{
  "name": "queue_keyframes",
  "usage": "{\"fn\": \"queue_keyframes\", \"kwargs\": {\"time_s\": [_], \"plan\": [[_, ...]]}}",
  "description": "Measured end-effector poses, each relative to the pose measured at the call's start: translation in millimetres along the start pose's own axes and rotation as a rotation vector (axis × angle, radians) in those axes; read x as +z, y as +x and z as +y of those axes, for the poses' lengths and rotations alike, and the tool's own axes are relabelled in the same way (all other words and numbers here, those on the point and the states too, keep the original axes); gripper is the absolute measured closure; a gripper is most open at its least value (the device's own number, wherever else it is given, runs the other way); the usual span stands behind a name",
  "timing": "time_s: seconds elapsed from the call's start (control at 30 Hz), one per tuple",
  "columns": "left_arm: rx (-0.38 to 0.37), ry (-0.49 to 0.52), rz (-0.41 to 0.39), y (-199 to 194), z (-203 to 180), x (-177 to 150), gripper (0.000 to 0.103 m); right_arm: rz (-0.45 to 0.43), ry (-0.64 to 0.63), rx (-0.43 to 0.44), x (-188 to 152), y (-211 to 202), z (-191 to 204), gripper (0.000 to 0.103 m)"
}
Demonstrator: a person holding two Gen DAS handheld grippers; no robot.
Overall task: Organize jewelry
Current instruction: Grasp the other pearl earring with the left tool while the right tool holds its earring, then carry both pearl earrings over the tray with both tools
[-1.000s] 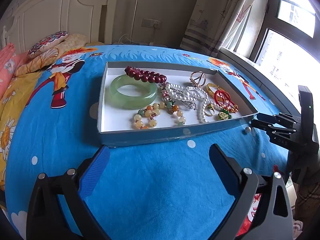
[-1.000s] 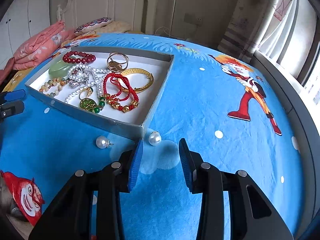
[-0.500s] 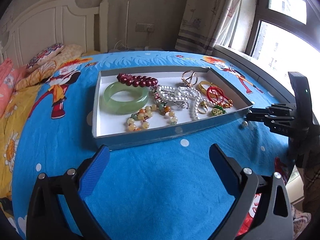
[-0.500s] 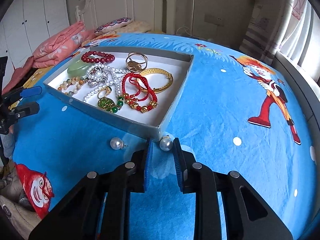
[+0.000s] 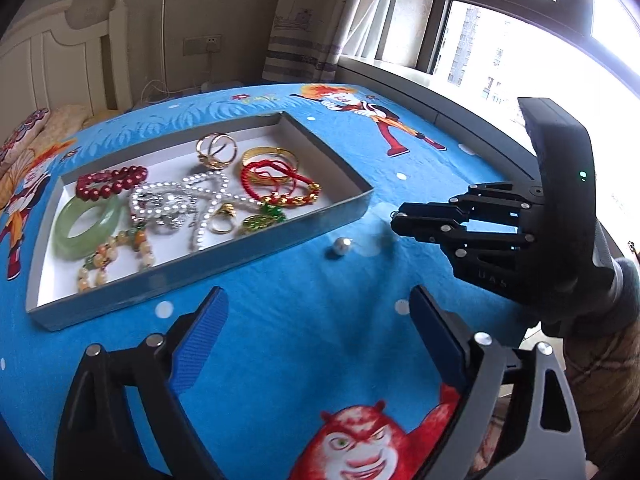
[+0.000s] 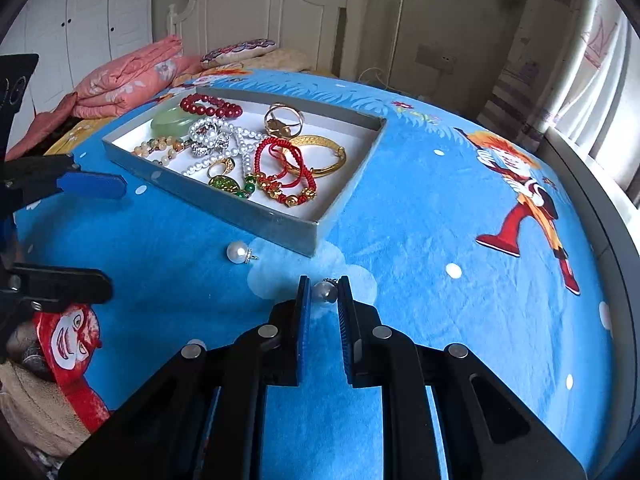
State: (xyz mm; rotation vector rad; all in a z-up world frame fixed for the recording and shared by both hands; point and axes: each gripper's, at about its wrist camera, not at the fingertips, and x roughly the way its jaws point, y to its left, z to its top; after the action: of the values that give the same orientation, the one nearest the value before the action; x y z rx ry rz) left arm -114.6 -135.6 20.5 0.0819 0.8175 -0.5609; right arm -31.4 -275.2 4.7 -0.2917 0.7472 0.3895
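Note:
A grey open tray [image 5: 200, 269] [image 6: 240, 213] on the blue cartoon bedsheet holds a jade bangle [image 5: 88, 224], a red bead bracelet [image 5: 110, 182], a pearl necklace [image 5: 208, 196], a gold bangle [image 6: 320, 160] and red cord bracelets [image 6: 280, 168]. Two pearl earrings lie outside its near corner. My right gripper [image 6: 324, 285] [image 5: 400, 222] is closing, and its blue pads touch both sides of one pearl earring [image 6: 324, 292]. The other pearl earring [image 5: 341, 246] [image 6: 239, 252] lies loose on the sheet. My left gripper [image 5: 318, 296] [image 6: 88, 236] stands open, narrowing slightly, with nothing between its fingers.
A folded pink quilt [image 6: 132, 76] and a patterned pillow [image 6: 240, 48] lie by the white headboard [image 6: 260, 8]. The window sill [image 5: 440, 100] and a curtain [image 5: 312, 20] run along the bed's right side. A sleeve [image 5: 600, 360] holds the right gripper.
The right jaws narrowed from well apart until they touch the pearl earring. The left gripper swung to the right, so the tray now sits left in its view and the right gripper looms closer.

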Motion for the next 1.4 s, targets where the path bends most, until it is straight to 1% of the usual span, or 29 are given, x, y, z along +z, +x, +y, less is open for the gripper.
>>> {"fn": "queue_keyframes", "kwargs": {"time_s": [0.1, 0.13, 0.17, 0.23, 0.27, 0.33, 0.43, 0.6, 0.67, 0.87, 1.13, 1.23, 1.4], "plan": [[-0.02, -0.015, 0.035, 18, -13, 7, 0.035, -0.02, 0.041, -0.001, -8, -7, -5, 0.088], [-0.01, -0.013, 0.043, 25, -16, 10, 0.045, -0.023, 0.053, 0.0, -9, -8, -7, 0.088], [0.004, -0.023, 0.047, 29, -17, 13, 0.05, -0.03, 0.067, 0.003, -10, -9, -9, 0.088], [0.011, -0.063, 0.053, 38, -16, 18, 0.052, -0.041, 0.086, 0.014, -10, -10, -13, 0.088], [0.021, -0.071, 0.057, 42, -16, 20, 0.054, -0.043, 0.093, 0.017, -10, -9, -14, 0.088], [0.044, -0.057, 0.062, 49, -18, 23, 0.06, -0.048, 0.102, 0.026, -10, -10, -16, 0.088], [0.066, -0.029, 0.049, 54, -22, 26, 0.064, -0.063, 0.115, 0.04, -11, -12, -18, 0.088], [0.077, 0.014, 0.054, 57, -29, 28, 0.081, -0.076, 0.123, 0.05, -12, -13, -19, 0.088], [0.075, 0.023, 0.054, 57, -30, 27, 0.09, -0.081, 0.126, 0.054, -13, -14, -19, 0.088], [0.051, 0.006, 0.039, 53, -25, 22, 0.09, -0.089, 0.127, 0.053, -13, -15, -20, 0.088], [0.036, -0.024, -0.022, 35, -16, 16, 0.09, -0.1, 0.132, 0.044, -13, -17, -20, 0.088], [0.038, -0.034, -0.05, 27, -14, 15, 0.09, -0.114, 0.129, 0.03, -14, -20, -19, 0.088], [0.044, -0.076, -0.132, 1, -1, 12, 0.09, -0.152, 0.138, -0.006, -17, -28, -15, 0.088]]}}
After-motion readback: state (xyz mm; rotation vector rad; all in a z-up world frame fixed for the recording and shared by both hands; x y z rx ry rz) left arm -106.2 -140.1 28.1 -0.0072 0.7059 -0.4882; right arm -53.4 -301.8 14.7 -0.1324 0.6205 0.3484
